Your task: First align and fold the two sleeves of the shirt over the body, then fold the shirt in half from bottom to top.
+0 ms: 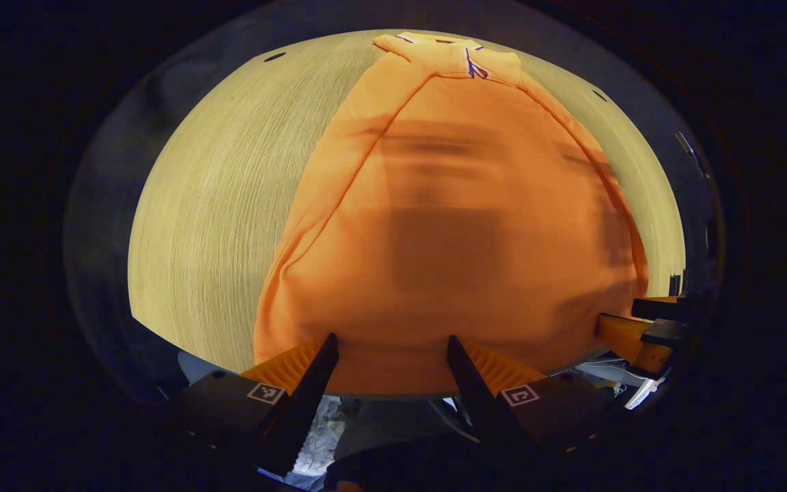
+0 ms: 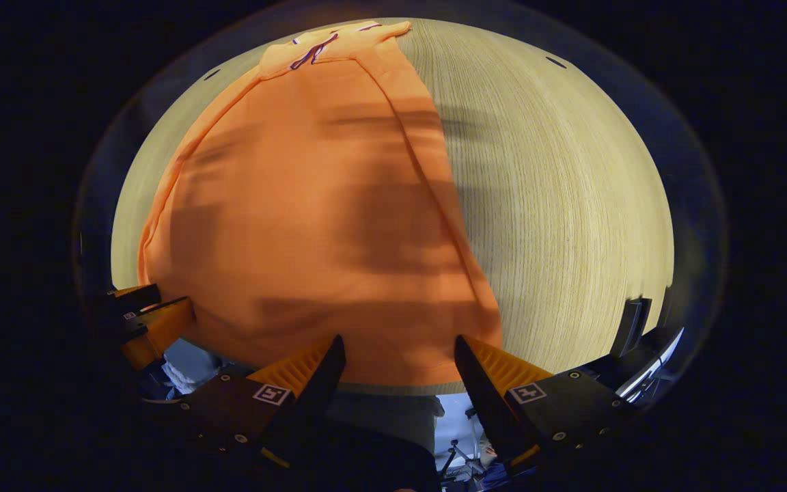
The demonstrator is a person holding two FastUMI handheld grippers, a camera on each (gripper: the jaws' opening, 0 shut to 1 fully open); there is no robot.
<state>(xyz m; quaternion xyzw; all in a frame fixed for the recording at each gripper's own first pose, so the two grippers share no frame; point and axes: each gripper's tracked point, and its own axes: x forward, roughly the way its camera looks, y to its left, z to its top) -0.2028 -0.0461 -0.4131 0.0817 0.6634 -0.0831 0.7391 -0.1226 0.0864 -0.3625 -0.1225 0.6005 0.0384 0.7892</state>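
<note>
Both grippers, L [image 1: 391, 345] & R [image 2: 399, 345], fingers spread above orange shirt [image 1: 448, 225] hem on table [image 1: 216, 205].

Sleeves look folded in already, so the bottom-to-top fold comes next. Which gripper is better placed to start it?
Neither clearly: it likely takes both. The left gripper hangs open at the near hem of the orange fabric shirt towards its left corner, and the right gripper hangs open towards the right corner, on the pale wooden table.

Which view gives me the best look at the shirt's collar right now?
The left gripper view: the collar sits near the top centre, its dark trim and opening facing the camera. In the right gripper view the collar lies off to the upper left, more skewed, though its trim is visible.
</note>
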